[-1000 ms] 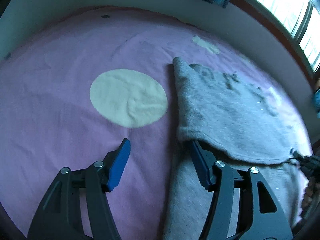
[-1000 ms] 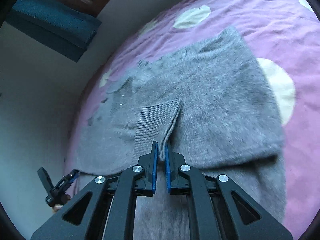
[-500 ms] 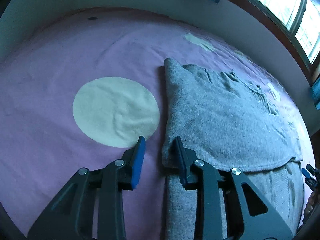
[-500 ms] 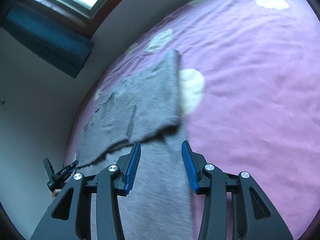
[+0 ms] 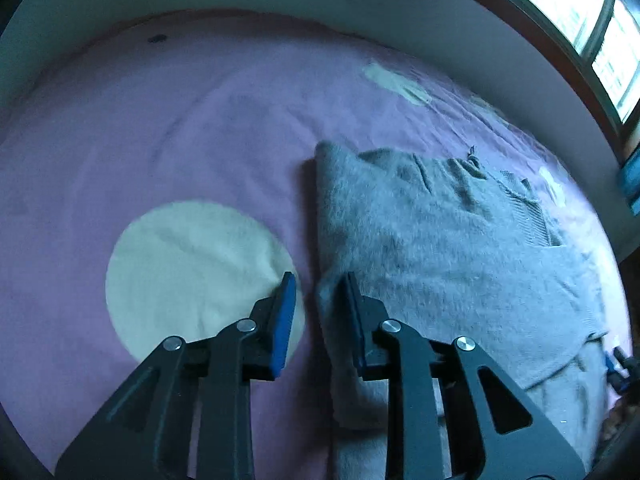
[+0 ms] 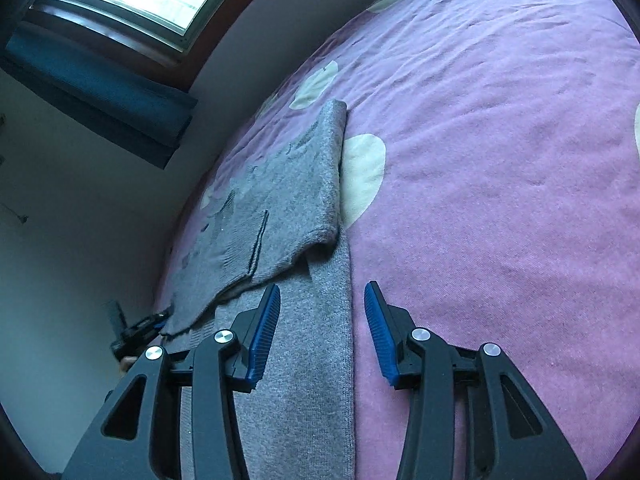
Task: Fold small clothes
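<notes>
The grey knit sweater point(image 5: 452, 248) lies flat on the purple bedspread point(image 5: 160, 128), partly folded. 1 upper layer is doubled over the lower layer, so its hem forms a slanted edge across the garment. The folded side edge is straight and rounded, and runs just beside a cream circle point(image 5: 192, 272) printed on the bedspread. A ribbed cuff shows on the upper layer in the right wrist view. The fabric is fuzzy, with shallow wrinkles near the far end.

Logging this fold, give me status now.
Left gripper jaws closing around grey sweater folded edge. Right gripper open, straddling sweater's side edge. Nothing in the way on purple bedspread.
</notes>
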`<state>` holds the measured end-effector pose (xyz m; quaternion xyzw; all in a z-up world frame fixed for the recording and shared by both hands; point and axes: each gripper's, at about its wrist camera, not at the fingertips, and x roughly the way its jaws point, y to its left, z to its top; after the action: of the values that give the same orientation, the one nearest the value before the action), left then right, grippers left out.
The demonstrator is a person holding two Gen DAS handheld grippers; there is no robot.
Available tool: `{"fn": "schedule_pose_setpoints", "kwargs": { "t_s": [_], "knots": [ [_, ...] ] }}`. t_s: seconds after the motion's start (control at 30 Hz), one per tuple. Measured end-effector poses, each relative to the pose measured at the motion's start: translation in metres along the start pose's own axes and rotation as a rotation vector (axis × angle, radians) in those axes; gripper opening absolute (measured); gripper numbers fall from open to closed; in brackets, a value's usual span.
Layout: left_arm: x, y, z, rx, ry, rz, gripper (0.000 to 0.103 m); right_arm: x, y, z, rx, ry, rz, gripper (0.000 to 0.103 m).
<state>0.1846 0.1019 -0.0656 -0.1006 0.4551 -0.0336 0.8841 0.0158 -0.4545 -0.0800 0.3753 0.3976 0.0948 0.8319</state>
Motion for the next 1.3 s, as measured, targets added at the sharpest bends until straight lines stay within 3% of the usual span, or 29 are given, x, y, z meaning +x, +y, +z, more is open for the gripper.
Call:
{"fn": "schedule_pose_setpoints", "kwargs": {
  "t_s": [0.23, 0.37, 0.43, 0.5, 0.67, 0.8, 0.93, 1.0, 1.3],
  "knots": [
    [0.003, 0.011, 0.03, -0.093, -0.011, -0.081, 0.036, 0.001, 0.003, -0.001, -0.028, -0.007, -0.006, 0.046],
    [0.023, 0.008, 0.048, -0.086, 0.001, -0.034, 0.034, 0.002, 0.004, -0.001, -0.033, -0.009, -0.006, 0.046],
    [0.035, 0.006, 0.055, -0.069, 0.005, 0.003, 0.025, 0.003, 0.004, -0.001, -0.037, -0.009, -0.009, 0.046],
    [0.041, 0.003, 0.058, -0.047, 0.002, 0.023, 0.024, 0.002, 0.005, -0.001, -0.042, -0.01, -0.01, 0.046],
    [0.033, 0.005, 0.055, -0.071, -0.004, -0.016, 0.025, 0.0, 0.005, -0.001, -0.037, -0.012, -0.002, 0.046],
    [0.008, 0.014, 0.028, -0.102, 0.003, -0.055, 0.03, 0.0, 0.005, 0.0, -0.031, -0.003, -0.004, 0.046],
    [-0.025, 0.014, -0.012, -0.066, 0.008, -0.07, 0.03, -0.007, 0.006, -0.001, -0.017, 0.012, 0.0, 0.055],
    [-0.045, 0.016, -0.037, -0.058, 0.012, -0.097, 0.035, -0.012, 0.008, -0.006, -0.017, 0.023, -0.002, 0.061],
    [-0.13, 0.021, -0.142, -0.015, 0.103, -0.277, 0.04, -0.052, 0.012, -0.059, -0.035, 0.184, 0.082, 0.063]
  ]
}}
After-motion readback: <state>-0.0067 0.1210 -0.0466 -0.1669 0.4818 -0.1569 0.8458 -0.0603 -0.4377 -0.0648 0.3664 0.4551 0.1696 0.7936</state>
